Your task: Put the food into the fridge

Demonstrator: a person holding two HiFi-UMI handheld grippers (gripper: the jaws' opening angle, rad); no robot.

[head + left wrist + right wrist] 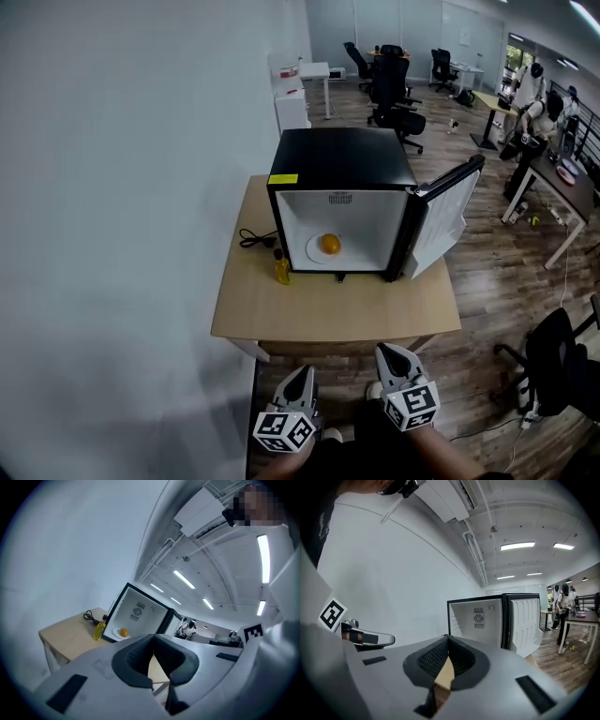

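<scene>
A black mini fridge [342, 155] stands open on a wooden table [328, 309], its door [445, 220] swung out to the right. Inside, an orange [330, 244] rests on a white plate [314, 251]. Both grippers hang below the table's near edge, well short of the fridge. My left gripper [302, 375] is shut with nothing between its jaws; its tips meet [152, 635] below the orange [123, 632]. My right gripper [394, 354] is shut and empty too [446, 637], facing the fridge [478, 616].
A small yellow bottle [281, 267] stands on the table at the fridge's front left corner, with a black cable [255, 239] behind it. A white wall runs along the left. Office chairs, desks and people fill the room behind and to the right.
</scene>
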